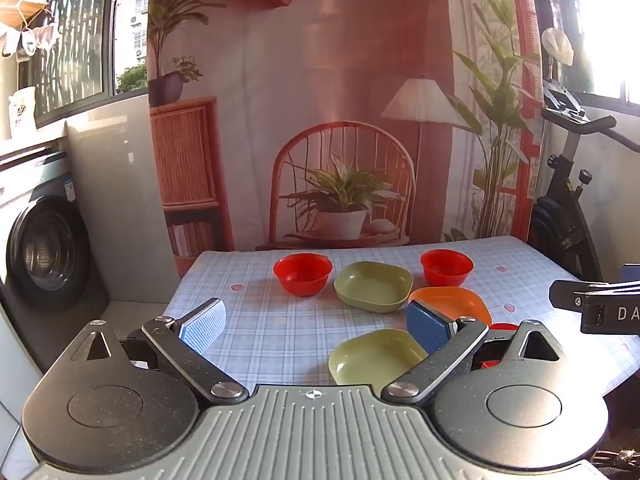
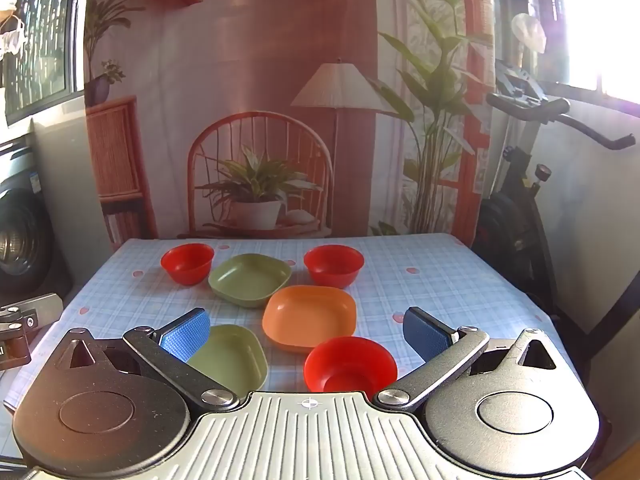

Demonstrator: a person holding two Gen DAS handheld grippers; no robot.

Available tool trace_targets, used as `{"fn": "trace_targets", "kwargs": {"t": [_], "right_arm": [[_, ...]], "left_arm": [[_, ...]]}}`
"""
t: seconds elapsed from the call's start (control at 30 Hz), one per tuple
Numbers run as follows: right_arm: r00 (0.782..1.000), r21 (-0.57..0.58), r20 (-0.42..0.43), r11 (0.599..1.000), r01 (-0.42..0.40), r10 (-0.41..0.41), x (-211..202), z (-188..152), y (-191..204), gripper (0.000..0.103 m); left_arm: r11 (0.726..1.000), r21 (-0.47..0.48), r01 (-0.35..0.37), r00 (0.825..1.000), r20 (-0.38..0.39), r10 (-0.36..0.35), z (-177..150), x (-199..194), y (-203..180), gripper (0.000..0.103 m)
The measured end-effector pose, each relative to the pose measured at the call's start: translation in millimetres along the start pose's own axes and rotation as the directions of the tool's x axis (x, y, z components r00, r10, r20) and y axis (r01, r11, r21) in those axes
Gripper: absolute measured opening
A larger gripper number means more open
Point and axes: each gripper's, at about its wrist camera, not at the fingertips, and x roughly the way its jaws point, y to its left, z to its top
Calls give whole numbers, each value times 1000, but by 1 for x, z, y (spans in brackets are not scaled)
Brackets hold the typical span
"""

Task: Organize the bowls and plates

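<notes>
1. Step in hand, my read: the very start. Nothing is stacked or held and every dish lies loose on the counter [image 2: 440, 280].
2. Left hand-held gripper [image 1: 316, 326]: fingers spread wide, nothing between them, hovering over the near left part of the counter. The near green plate [image 1: 372, 356] sits just ahead of its right finger.
3. Right hand-held gripper [image 2: 306, 330]: also spread wide and empty. The near red bowl [image 2: 350, 364] sits right between and just beyond its fingers.
4. Count of bowls: three red. Far-left red bowl [image 2: 187, 262], far-right red bowl [image 2: 333, 264], plus the near one.
5. Count of plates: three squarish shallow ones. Two green, the far green plate [image 2: 249, 278] and the near one; one orange plate [image 2: 309, 315].
6. Layout: the far green plate sits between the two far bowls. The orange plate sits just in front of it, rims looking close or touching; I can't tell which. The near green plate and near red bowl are at the front edge.
7. Next move, my guess: the right drops onto the near red bowl's rim and closes on the wall, then nests it into another red bowl. The left takes the near green plate by its rim toward the far green one.
8. Risk: thin rims, light plastic; a shallow pinch may slip or tip the dish.
</notes>
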Motion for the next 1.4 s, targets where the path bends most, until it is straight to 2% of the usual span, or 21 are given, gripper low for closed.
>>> {"fn": "trace_targets", "kwargs": {"t": [1.4], "right_arm": [[1000,-4,3,1000,2,-2,0,0,0,103]], "left_arm": [[1000,7,-2,1000,-4,3,5,-2,1,98]]}}
